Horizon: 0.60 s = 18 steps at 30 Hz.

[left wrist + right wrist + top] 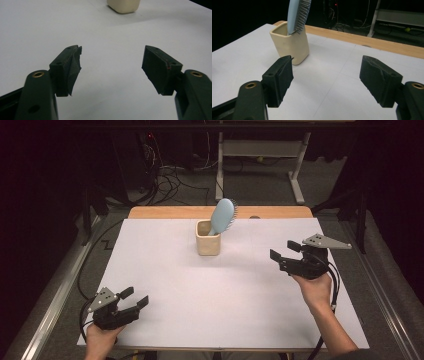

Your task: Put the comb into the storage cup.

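Observation:
A cream square cup (208, 238) stands near the far middle of the white table (190, 285). A light blue hairbrush (223, 215) leans in it, head up and bristles to the right. My left gripper (134, 297) hovers open at the near left corner, nothing between its jaws; the cup's base (123, 5) lies far ahead of it. My right gripper (283, 251) is open at the right side, pointing left toward the cup (290, 44) and brush (298, 15). Both grippers are well apart from the cup.
A wooden table edge (175, 212) runs behind the white surface. Beyond it are cables on the floor (170, 177) and a white desk frame (260, 150). Metal rails flank the table on both sides.

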Tool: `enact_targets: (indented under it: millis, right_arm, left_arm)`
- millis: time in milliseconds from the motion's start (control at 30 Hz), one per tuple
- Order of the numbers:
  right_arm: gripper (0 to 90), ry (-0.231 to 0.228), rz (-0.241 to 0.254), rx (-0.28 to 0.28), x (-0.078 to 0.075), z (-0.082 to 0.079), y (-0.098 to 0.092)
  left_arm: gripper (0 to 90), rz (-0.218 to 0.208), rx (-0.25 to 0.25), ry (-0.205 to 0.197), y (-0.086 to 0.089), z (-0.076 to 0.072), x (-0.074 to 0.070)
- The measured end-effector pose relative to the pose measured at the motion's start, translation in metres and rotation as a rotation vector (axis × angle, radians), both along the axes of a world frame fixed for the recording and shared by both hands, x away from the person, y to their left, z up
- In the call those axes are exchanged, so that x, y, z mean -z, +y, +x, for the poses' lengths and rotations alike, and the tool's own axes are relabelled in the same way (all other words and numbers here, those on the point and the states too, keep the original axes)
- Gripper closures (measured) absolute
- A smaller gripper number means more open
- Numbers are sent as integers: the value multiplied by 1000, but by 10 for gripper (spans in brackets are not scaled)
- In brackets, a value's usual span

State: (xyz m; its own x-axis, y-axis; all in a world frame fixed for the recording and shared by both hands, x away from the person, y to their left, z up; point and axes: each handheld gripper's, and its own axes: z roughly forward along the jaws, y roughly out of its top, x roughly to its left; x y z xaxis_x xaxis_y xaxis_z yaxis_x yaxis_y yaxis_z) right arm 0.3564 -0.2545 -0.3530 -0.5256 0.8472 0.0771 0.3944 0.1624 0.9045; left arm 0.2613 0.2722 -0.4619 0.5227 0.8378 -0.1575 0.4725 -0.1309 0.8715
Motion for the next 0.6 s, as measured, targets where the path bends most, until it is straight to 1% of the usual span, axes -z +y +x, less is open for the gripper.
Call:
enact_targets:
  millis: [367, 600]
  right_arm:
    - [265, -3, 27, 19, 4, -9, -12]
    - [259, -15, 29, 26, 8, -14, -18]
  left_arm:
    - [317, 2, 0, 2, 0, 0, 0]
    - [317, 4, 1, 3, -1, 0, 0]
